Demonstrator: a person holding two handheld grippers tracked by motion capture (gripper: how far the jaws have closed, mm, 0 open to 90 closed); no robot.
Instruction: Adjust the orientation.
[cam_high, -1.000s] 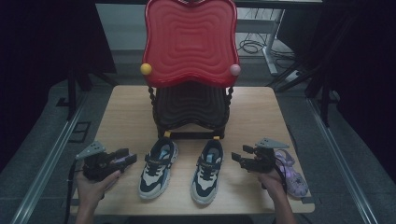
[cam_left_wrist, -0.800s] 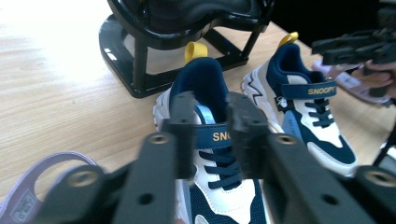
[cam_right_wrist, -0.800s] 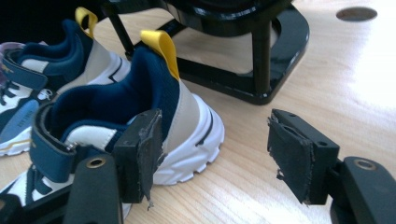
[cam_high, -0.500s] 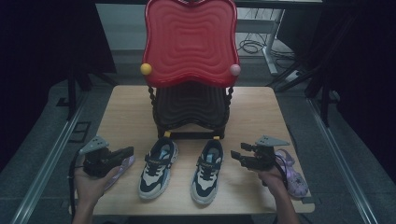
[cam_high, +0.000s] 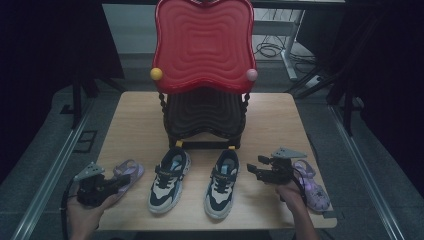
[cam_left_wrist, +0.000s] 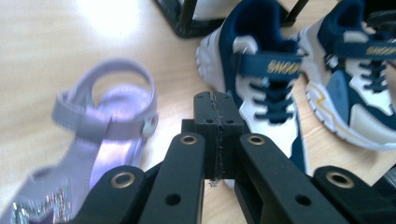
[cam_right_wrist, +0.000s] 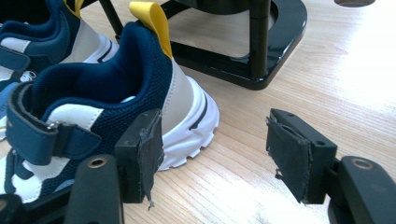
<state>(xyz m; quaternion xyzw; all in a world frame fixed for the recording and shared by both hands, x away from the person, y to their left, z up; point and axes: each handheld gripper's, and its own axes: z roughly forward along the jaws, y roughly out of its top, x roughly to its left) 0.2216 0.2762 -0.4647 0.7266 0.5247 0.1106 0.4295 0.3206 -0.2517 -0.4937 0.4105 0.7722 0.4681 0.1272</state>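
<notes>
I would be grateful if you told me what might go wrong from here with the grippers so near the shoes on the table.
1. The left gripper is shut on nothing beside the purple sandal; pushed forward like that, it may shove the sandal rather than grasp it.
2. The right gripper stands open beside the right sneaker's heel; one pad could nudge the shoe.
3. The other sandal lies near the table edge and might slide off.
</notes>
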